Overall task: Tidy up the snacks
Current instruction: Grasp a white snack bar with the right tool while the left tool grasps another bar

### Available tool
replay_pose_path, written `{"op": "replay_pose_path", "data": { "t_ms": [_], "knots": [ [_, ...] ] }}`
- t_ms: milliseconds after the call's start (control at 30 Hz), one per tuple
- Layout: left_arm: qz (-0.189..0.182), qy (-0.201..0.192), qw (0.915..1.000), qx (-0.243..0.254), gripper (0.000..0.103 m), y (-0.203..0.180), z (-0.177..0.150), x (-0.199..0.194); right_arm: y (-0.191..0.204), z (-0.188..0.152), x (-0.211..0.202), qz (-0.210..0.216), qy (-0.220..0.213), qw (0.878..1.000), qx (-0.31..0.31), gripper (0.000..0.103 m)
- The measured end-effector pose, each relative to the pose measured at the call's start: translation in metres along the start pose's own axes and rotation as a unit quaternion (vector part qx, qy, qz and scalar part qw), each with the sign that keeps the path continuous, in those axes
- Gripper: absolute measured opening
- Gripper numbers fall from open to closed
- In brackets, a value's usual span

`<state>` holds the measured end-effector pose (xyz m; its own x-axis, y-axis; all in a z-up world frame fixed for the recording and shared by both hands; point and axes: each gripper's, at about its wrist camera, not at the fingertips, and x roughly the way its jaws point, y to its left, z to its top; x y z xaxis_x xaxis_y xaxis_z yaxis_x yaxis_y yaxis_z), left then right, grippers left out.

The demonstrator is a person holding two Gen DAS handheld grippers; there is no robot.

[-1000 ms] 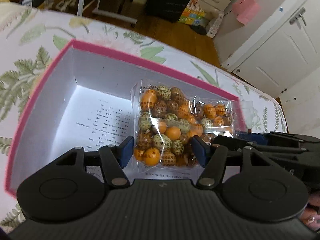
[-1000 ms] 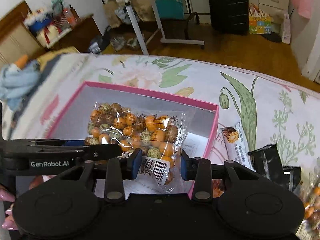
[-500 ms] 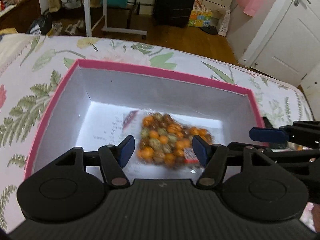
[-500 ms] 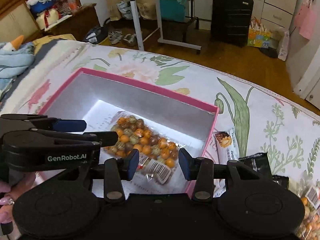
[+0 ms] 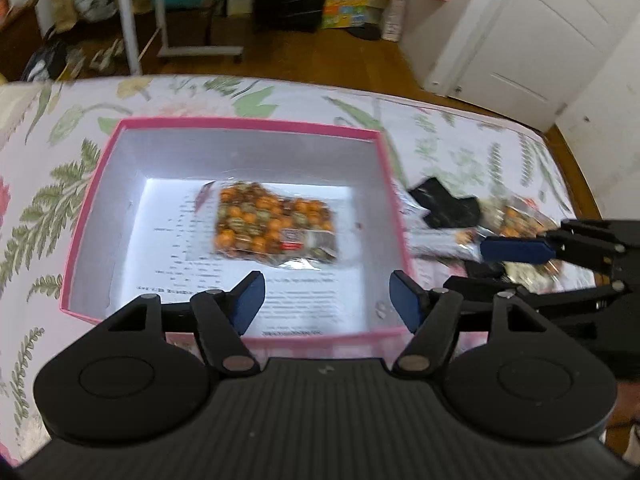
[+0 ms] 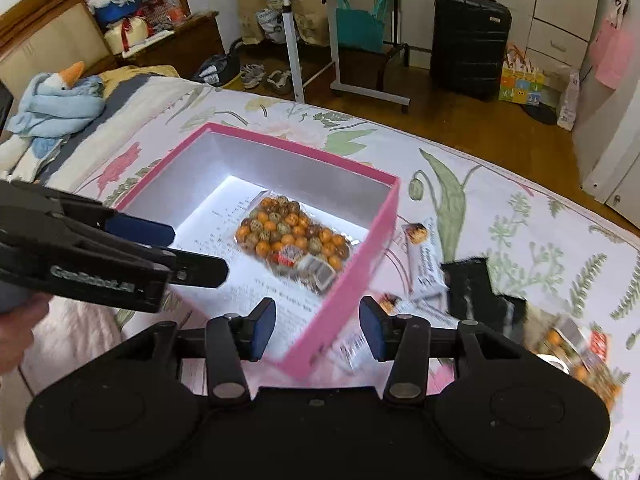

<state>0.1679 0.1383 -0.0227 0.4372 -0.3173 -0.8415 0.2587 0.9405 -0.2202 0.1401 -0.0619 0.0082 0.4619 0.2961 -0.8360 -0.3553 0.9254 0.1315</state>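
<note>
Jaws apart; glossy orange-beaded snack bag (image 5: 276, 226)

A home bedroom: floral bedspread (image 6: 500, 200), suitcase (image 6: 468, 40), wardrobe doors (image 5: 532, 32).

Loose snacks (image 6: 576, 356) blurred – labels unreadable.

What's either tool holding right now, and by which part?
Nothing. The left tool and right tool are both open and empty. The bag of orange and green balls lies loose on the floor of the pink box.
</note>
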Motion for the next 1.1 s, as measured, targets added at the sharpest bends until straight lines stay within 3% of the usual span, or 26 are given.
{"op": "replay_pose_path", "data": {
  "t_ms": [200, 300, 433, 600, 767, 867, 1100],
  "knots": [
    [-0.024, 0.001, 0.9976, 0.065, 0.074, -0.049, -0.018, -0.018, -0.054, -0.05, -0.049, 0.01, -0.027, 0.999, 0.035, 0.053],
    [-0.057, -0.005, 0.9933, 0.101, 0.075, -0.072, -0.03, -0.008, -0.08, -0.074, -0.061, -0.006, -0.035, 0.998, 0.052, 0.053],
    [-0.077, 0.025, 0.9912, 0.105, 0.075, -0.099, -0.045, 0.028, -0.104, -0.109, -0.056, -0.002, -0.04, 0.996, 0.075, 0.053],
    [-0.127, 0.05, 0.9825, 0.127, 0.075, -0.131, -0.068, 0.057, -0.115, -0.141, -0.026, -0.008, -0.038, 0.998, 0.049, 0.052],
    [-0.141, 0.073, 0.9649, 0.209, 0.075, -0.164, -0.089, 0.078, -0.131, -0.159, 0.004, 0.006, -0.017, 1.0, 0.013, 0.044],
    [-0.118, 0.082, 0.9538, 0.264, 0.075, -0.176, -0.099, 0.098, -0.138, -0.162, 0.018, 0.01, -0.004, 1.0, -0.001, 0.044],
    [-0.108, 0.078, 0.9116, 0.389, 0.075, -0.193, -0.117, 0.138, -0.147, -0.167, 0.048, 0.03, 0.012, 0.999, -0.026, 0.044]
  ]
}}
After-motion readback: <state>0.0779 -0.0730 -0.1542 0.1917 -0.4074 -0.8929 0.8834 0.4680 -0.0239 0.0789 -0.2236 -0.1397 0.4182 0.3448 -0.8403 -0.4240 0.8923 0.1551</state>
